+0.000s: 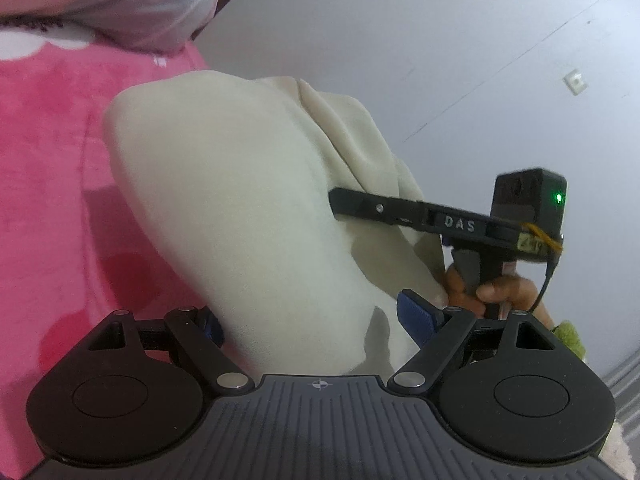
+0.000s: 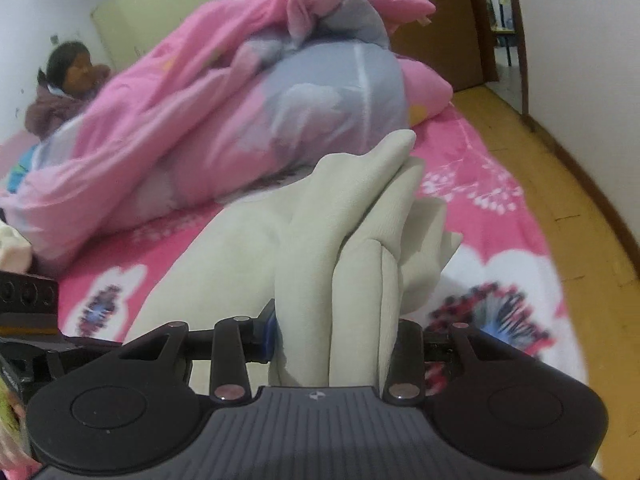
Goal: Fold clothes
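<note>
While both tools (image 1: 316, 320) (image 2: 332, 344) clamp cream garment (image 1: 240, 208), lifted above pink bedspread (image 1: 48, 184)

White letters "DAS" on the right gripper (image 1: 334, 200) black arm, small yellowish tag behind it, unreadable

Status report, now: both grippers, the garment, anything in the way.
Left gripper wide, cream garment between its jaws. Right gripper shut on the bunched folds. Pink duvet heaped on the floral bed sheet just beyond.
</note>
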Motion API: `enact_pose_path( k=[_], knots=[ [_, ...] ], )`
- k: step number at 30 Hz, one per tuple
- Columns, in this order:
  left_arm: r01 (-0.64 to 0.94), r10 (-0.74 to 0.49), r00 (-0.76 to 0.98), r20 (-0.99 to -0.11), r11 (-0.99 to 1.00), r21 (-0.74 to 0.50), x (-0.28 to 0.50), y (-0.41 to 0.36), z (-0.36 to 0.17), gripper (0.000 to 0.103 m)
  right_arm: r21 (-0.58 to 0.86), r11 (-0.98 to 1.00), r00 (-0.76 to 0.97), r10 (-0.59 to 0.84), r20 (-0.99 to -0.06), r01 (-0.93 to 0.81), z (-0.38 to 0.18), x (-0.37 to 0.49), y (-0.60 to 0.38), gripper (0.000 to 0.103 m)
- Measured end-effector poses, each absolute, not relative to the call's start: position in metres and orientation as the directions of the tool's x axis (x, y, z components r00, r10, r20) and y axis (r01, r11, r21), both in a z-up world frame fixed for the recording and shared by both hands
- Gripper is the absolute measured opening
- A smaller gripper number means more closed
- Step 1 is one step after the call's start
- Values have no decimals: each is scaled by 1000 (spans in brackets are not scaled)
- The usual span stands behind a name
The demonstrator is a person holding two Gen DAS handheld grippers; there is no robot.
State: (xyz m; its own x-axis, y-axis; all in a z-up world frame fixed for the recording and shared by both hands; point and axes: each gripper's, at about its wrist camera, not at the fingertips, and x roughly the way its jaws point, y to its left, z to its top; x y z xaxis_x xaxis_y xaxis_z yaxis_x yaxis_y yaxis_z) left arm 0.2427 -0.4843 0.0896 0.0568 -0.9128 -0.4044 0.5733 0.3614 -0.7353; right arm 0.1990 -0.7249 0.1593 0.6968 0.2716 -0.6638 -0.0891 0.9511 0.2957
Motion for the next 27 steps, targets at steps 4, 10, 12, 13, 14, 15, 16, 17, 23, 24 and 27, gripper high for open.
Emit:
enact_pose_path(
  k=[4,10,12,13,14,15,16,17,23,24,27],
  knots=[
    [564,-889,44,-457,399,-723,242,-505,63,84,295,955,695,236,-680,-36,123,215,-749,49],
    [585,-870,27,-492,413,-698,231,-493,47,86,300,941,739,91,-667,155,81,216,-776,98],
    [574,-872,27,-489,414,-707,230,-478,55,90,283,939,768,32,-640,197,91,204,-780,98],
    [570,-875,34,-483,414,-710,229,-469,60,90,287,928,785,-10,-619,239,100,197,-786,98],
    [568,-876,44,-479,417,-710,228,-460,66,90,294,913,800,-56,-598,283,109,189,-791,98],
    [572,-876,74,-477,429,-699,226,-452,75,90,334,893,819,-64,-570,302,118,182,-796,98],
    [580,-877,127,-464,445,-682,223,-445,86,90,379,871,838,-67,-542,314,127,176,-800,96],
    [590,-874,182,-450,463,-661,222,-440,96,90,423,846,856,-71,-512,324,136,170,-804,78],
    [696,-819,351,-454,552,-459,222,-466,114,88,423,881,842,55,-536,212,154,195,-769,40],
    [704,-799,374,-471,575,-417,221,-467,108,88,393,899,817,77,-571,190,145,208,-756,39],
    [717,-746,408,-526,619,-321,231,-484,87,88,298,940,729,85,-679,168,111,245,-725,37]
  ],
)
